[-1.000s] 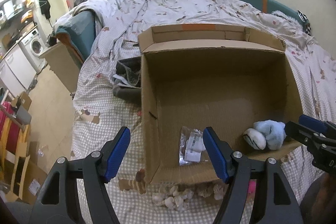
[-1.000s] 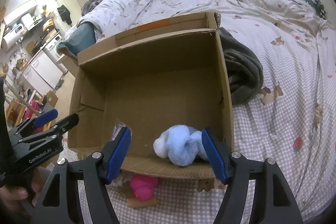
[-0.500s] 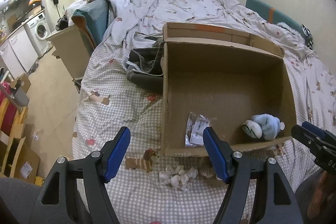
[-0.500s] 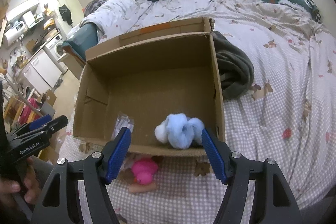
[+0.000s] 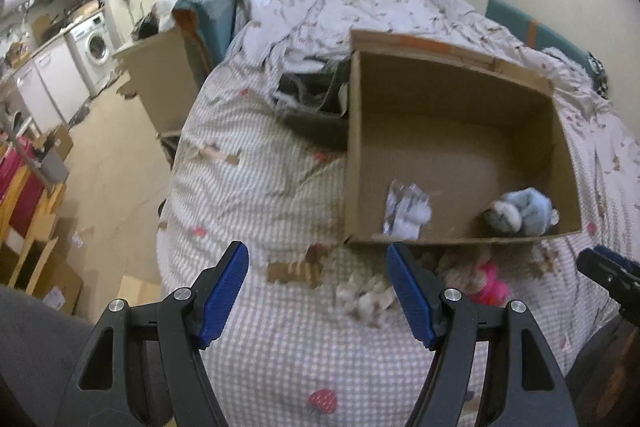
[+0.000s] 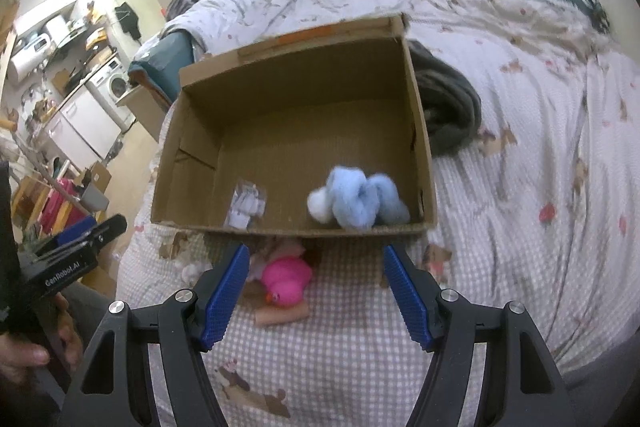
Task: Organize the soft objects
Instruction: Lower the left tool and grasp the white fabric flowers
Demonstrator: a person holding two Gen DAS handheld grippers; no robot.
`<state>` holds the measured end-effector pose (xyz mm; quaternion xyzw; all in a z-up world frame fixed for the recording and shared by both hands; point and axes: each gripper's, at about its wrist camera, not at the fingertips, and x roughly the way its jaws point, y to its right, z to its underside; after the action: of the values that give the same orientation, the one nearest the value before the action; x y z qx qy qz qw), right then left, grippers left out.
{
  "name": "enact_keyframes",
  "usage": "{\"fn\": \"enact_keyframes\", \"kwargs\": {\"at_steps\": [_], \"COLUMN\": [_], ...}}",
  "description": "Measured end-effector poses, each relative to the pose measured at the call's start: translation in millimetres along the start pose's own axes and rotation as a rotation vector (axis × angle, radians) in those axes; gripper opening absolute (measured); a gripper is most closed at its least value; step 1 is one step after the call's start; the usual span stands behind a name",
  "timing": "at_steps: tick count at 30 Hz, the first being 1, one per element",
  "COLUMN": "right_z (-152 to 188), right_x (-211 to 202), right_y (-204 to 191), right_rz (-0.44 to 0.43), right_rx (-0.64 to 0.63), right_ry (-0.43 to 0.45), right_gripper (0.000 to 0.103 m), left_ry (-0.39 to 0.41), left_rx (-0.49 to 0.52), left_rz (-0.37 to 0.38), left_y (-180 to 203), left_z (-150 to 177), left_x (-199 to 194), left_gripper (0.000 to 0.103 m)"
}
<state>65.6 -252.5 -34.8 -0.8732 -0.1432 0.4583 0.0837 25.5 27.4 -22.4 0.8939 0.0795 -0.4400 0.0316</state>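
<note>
With the light-blue plush toy (image 6: 358,197) lying inside the cardboard box (image 6: 420,131) on the bed and the pink plush toy (image 6: 286,279) waiting just outside its near wall, both the right gripper (image 6: 314,291) and left gripper (image 5: 318,293), jaws wide and empty, are backing away from the box, probably lining up the pink one next.

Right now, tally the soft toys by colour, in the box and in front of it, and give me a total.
Light blue: 1, the light blue plush, inside the cardboard box.
Pink: 1, the pink plush, on the bed in front of the box.
Cream-white: 1, the cream-white fluffy toy, also in front of the box.
Total: 3
</note>
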Motion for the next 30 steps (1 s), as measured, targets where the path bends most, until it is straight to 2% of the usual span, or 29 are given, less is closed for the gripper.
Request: {"fn": "enact_keyframes", "kwargs": {"at_steps": [6,8,10,17,20,26,27,30], "right_z": [11.1,10.6,11.2,11.8,11.8,11.0,9.8,8.8], "right_x": [17.6,19.2,20.5,29.7,34.8,39.2,40.8,43.2], "right_y": [12.8,13.7,15.3,21.3,21.8,21.6,21.9,22.3], "right_rz": [0.007,0.002,0.006,0.009,0.007,0.008,0.007,0.004], "right_rx": [0.084,0.091,0.098,0.131,0.136,0.13,0.132,0.133], "right_ry": [-0.114,-0.12,-0.123,-0.156,-0.177,-0.192,-0.196,-0.202], "right_gripper": [0.074,0.074,0.074,0.074,0.074,0.074,0.074,0.074], "left_ry": [-0.136,-0.167,-0.191,-0.26,-0.307,-0.381,-0.388,-0.384], "left_rx": [-0.126,-0.137,-0.157,-0.075,-0.048,-0.084,-0.082,-0.051], "left_rz": [0.014,0.0,0.028,0.151,0.137,0.125,0.119,0.08], "left_y": [-23.4,-24.7,-23.6,17.1,29.3,30.1,30.9,35.2], "left_z": [11.9,13.9,15.0,12.6,13.8,17.1,18.1,18.7], "left_x": [21.5,29.5,37.5,66.0,81.5,110.5,113.6,117.4], "left_gripper": [0.069,0.069,0.069,0.069,0.069,0.068,0.066,0.042]}}
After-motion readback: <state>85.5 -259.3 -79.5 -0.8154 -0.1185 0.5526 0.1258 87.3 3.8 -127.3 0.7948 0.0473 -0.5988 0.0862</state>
